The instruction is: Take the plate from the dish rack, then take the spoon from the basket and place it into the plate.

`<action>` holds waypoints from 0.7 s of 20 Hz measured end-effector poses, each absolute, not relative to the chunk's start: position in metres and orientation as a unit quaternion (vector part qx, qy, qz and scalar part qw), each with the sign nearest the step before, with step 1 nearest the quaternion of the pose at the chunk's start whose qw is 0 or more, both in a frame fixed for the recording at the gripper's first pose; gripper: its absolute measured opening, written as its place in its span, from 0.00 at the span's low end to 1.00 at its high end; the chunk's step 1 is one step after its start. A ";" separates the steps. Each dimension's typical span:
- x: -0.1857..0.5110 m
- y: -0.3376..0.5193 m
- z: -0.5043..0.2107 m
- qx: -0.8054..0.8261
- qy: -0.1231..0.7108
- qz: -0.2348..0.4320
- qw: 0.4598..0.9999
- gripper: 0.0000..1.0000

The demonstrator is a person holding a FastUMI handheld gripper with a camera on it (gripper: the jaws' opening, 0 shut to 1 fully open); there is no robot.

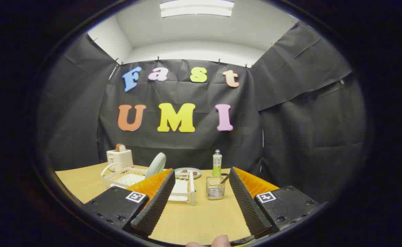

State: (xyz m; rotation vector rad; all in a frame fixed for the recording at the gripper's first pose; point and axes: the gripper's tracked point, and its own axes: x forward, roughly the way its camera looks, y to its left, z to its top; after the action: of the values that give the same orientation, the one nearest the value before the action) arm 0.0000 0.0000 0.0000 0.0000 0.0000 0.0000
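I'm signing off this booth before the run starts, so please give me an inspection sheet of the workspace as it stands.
Surface: wooden table, bare between the fingers.
Job's things: pale plate standing on edge in the white dish rack; spoon leaning in the wire basket, just ahead of the fingers.
Clutter: toaster with bread in it beyond the rack; green bottle; second plate lying flat with something dark on it.
Grippers: gripper open, fingers spread, holding nothing; a fingertip shows below.
Cables: nothing seen.
Surroundings: black cloth walls, white ceiling with a light panel.
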 end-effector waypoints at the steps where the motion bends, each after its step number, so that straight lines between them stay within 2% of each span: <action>1: 0.000 -0.001 0.001 -0.005 -0.003 -0.003 1.000 1.00; 14: 0.007 0.014 -0.021 -0.005 0.026 0.016 1.000 1.00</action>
State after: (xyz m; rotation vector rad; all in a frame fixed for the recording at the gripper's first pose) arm 0.0068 0.0144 -0.0214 -0.0095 0.0525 0.0318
